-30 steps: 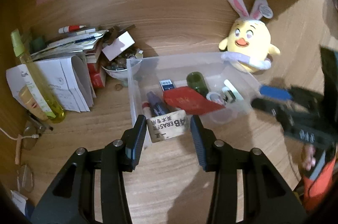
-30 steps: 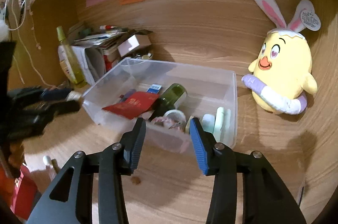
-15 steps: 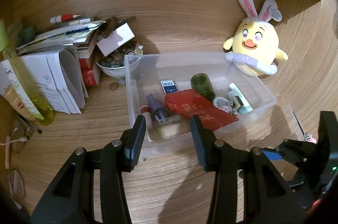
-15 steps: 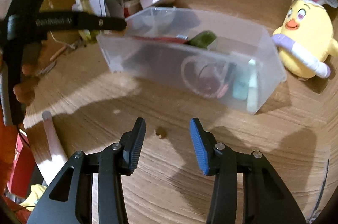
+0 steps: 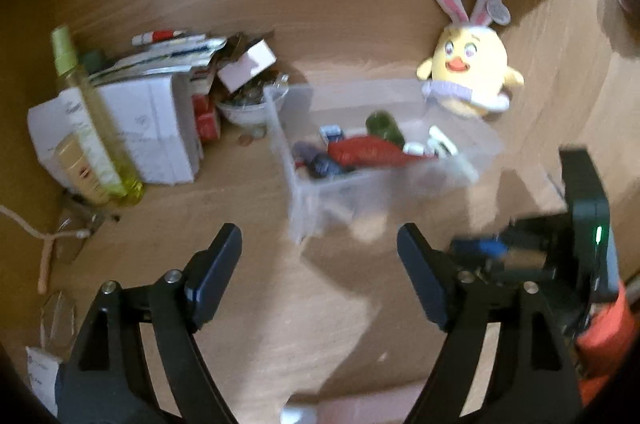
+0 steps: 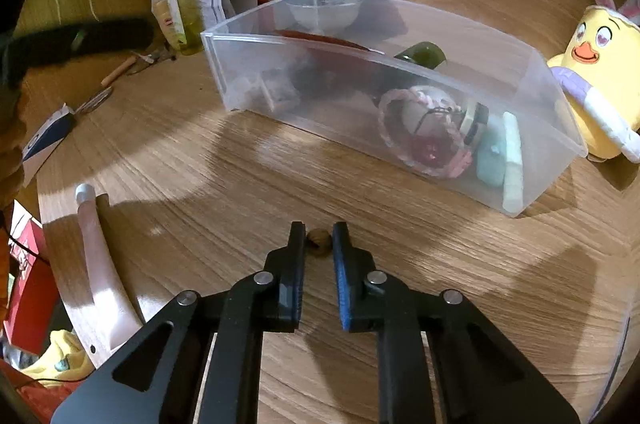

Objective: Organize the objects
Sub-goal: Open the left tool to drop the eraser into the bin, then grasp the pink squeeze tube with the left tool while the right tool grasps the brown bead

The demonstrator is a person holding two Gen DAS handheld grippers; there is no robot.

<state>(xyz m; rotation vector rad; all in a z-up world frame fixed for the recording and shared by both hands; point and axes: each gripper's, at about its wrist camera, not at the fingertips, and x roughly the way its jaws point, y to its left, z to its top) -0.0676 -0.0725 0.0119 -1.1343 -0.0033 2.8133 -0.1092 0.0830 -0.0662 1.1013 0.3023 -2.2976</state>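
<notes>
A clear plastic box (image 6: pixel 532 127) stands on the wooden desk, holding a red packet, a green bottle, a pink woven ring and pale erasers; it also shows in the left wrist view (image 5: pixel 304 199). My right gripper (image 6: pixel 319 240) is down at the desk in front of the box, its jaws closed around a small brown bead (image 6: pixel 319 242). My left gripper (image 5: pixel 320 256) is open wide and empty, held back from the box. The right gripper also shows in the left wrist view (image 5: pixel 480 248), low at the right.
A yellow chick plush (image 5: pixel 468 79) sits right of the box. Papers, small boxes and a bowl of beads (image 5: pixel 248 103) are piled at the back left beside a green spray bottle (image 5: pixel 92 119). A pale tool handle (image 6: pixel 96 256) lies at the desk's left edge.
My right gripper dropped to the desk and closed its jaws around the brown bead. My left gripper pulled back from the box and opened wider.
</notes>
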